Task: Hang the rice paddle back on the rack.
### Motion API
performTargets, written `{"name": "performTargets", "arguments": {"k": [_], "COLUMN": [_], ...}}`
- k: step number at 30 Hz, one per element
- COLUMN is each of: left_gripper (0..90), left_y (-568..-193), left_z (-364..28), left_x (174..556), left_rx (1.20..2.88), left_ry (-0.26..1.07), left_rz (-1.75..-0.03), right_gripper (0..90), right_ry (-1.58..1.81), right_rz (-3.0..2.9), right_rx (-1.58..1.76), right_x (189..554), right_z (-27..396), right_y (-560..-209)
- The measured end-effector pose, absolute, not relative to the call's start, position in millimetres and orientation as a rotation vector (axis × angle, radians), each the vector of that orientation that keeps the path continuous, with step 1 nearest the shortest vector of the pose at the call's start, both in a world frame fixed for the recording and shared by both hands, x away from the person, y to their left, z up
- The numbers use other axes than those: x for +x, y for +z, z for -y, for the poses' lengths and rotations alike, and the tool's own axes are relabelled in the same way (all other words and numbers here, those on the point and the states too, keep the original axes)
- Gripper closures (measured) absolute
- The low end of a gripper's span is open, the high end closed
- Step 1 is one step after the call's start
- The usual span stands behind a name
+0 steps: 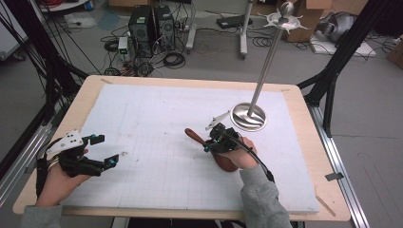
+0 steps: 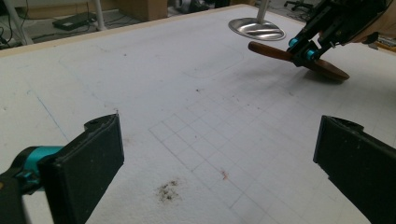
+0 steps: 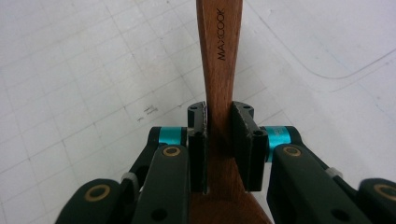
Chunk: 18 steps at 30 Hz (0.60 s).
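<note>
- Right hand-held gripper (image 3: 218, 140) clamps its pads on the handle of the wooden spoon (image 3: 219, 70), which is stamped "MAXCOOK".
- Seen from the high view, the wooden spoon lies at the middle of the desk (image 1: 304, 95) on the white mat (image 1: 157, 123), near the base of the metal stand (image 1: 248, 116).
- Left hand-held gripper (image 2: 219, 154) hovers with jaws wide and nothing between them, well apart from the spoon.
</note>
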<state>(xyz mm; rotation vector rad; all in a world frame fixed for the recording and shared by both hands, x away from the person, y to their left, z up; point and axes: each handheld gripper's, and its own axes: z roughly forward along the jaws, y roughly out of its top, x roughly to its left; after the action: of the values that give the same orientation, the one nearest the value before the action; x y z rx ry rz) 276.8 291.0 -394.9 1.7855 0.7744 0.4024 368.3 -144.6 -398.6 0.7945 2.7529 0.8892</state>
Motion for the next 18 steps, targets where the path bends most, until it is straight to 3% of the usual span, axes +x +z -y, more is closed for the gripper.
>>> {"name": "performTargets", "arguments": {"k": [18], "left_gripper": [2.2], "left_y": [-391.6], "left_z": [-283.1], "left_x": [282.7], "left_rx": [1.782], "left_ry": [0.388], "left_rz": [-0.750], "right_gripper": [77.3], "right_ry": [1.116], "right_rz": [-2.619], "right_rx": [0.863], "right_x": [362.6], "right_z": [180.8], "right_y": [-378.0]}}
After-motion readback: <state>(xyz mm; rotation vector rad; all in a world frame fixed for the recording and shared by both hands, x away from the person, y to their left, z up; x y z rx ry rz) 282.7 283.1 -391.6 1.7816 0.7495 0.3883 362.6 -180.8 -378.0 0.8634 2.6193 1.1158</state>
